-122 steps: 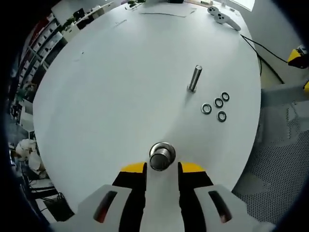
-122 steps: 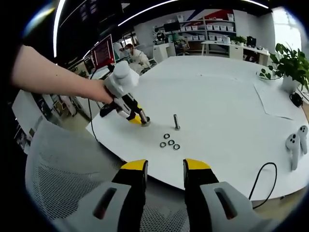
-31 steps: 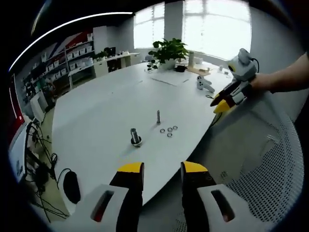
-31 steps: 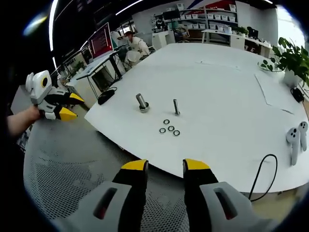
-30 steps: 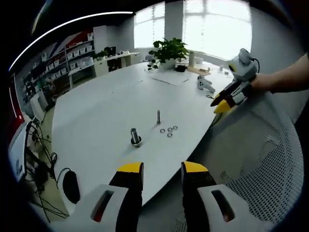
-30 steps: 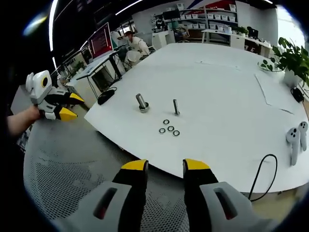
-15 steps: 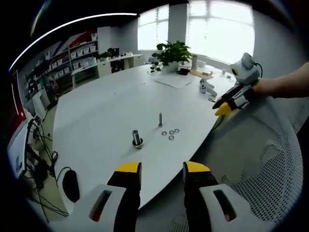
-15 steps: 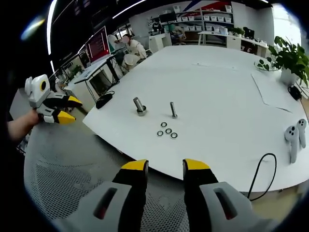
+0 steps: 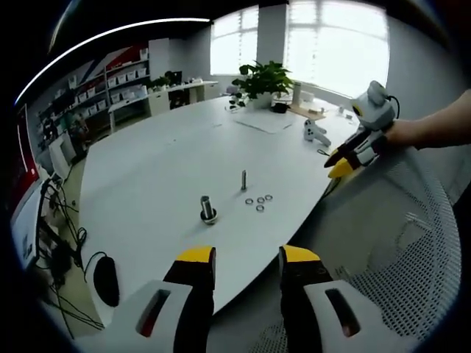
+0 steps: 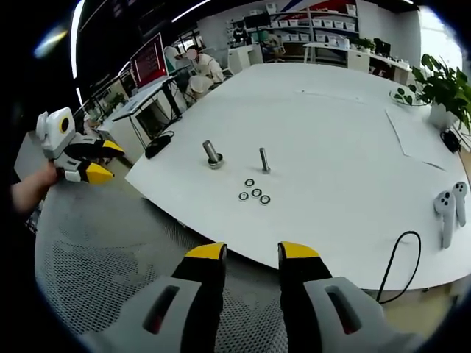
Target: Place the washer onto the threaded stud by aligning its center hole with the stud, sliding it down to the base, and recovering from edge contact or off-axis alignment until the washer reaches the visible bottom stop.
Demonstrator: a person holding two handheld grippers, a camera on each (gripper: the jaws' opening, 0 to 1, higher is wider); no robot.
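On the white table stand a thin threaded stud (image 9: 243, 180) (image 10: 263, 159) and a thicker metal bolt (image 9: 207, 209) (image 10: 212, 154) on a round base. Several washers (image 9: 259, 201) (image 10: 254, 193) lie flat beside the stud. My left gripper (image 9: 241, 259) is open and empty, held back off the table's edge over a mesh chair; it also appears at the left of the right gripper view (image 10: 96, 162). My right gripper (image 10: 246, 255) is open and empty, likewise off the table; it appears at the right of the left gripper view (image 9: 342, 162), held by a hand.
A mesh chair (image 10: 110, 272) sits below both grippers. Two white controllers (image 10: 447, 208) and a black cable (image 10: 394, 268) lie on the table's right side. A potted plant (image 9: 261, 77) and papers stand at the far end. A person (image 10: 195, 70) sits at the back.
Both views have shifted slightly as the hands moved. The stud, bolt and washers have stayed in place on the table. Both grippers remain open.
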